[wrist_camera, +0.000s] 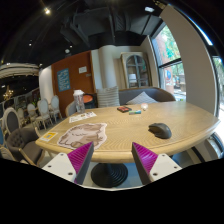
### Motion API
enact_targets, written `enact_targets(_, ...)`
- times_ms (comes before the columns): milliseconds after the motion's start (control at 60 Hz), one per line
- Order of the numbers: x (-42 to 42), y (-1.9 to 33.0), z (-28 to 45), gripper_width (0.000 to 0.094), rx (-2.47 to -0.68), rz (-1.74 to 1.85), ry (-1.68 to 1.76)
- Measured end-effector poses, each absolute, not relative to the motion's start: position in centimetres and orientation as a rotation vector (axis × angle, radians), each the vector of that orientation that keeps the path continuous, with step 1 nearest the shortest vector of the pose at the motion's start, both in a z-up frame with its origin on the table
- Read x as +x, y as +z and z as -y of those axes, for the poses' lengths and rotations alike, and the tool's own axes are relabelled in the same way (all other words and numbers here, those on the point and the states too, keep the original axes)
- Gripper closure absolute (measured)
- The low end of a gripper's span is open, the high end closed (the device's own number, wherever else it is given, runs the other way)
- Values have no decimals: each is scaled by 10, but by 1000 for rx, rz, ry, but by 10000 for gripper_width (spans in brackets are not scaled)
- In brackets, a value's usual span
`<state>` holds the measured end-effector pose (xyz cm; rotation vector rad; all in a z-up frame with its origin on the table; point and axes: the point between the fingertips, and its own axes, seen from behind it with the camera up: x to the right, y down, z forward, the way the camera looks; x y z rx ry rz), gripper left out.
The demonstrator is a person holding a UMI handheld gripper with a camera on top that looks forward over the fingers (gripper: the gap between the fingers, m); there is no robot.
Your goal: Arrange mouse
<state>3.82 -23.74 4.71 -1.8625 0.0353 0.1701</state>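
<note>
While a printed sheet (82, 133) lies at the left of the wooden surface (120, 140), the gripper (110, 160) hovers with its fingers (80, 160) spread wide and holding nothing. Farther right, the dark mouse (160, 130) rests on the surface, beyond the fingers.

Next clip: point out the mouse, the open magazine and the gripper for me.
mouse (160, 130), gripper view, on the middle of its dark top.
magazine (80, 134), gripper view, on the open page.
gripper (113, 160), gripper view, midway between the fingertips, which stand open.
</note>
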Motion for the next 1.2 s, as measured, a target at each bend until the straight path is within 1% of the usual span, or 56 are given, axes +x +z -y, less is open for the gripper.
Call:
enact_targets(100,81,43,226,151,-1883,-67,65)
enact_targets(117,90,38,227,152,-1883,-74,47)
enact_targets(183,129,39,214,151,-1896,-93,-26)
enact_targets(200,125,29,212,151,-1894,-105,-46)
enact_targets(333,217,34,183,150,-1896,-153,-239)
enact_targets(417,233,24,161,153,-1925,-132,-295)
enact_targets(533,244,4,130,157,-2016,-127,-264)
enact_targets(683,266,0,95,190,-2071,-134,-239)
enact_targets(750,277,-2,81,242,-2096,-154,-231)
enact_targets(800,283,-7,72,333,-2119,-196,-213)
enact_targets(817,284,-9,69,377,-2129,-213,-199)
enact_targets(883,291,-10,60,436,-2148,-257,-186)
enact_targets(950,296,-5,59,548,-2121,-258,-224)
enact_targets(1000,299,-5,59,572,-2117,-270,-254)
enact_targets(1117,283,0,58,584,-2113,-249,-220)
enact_targets(1150,271,8,57,582,-2102,-263,-192)
enact_targets(1200,247,31,56,583,-2067,-238,-156)
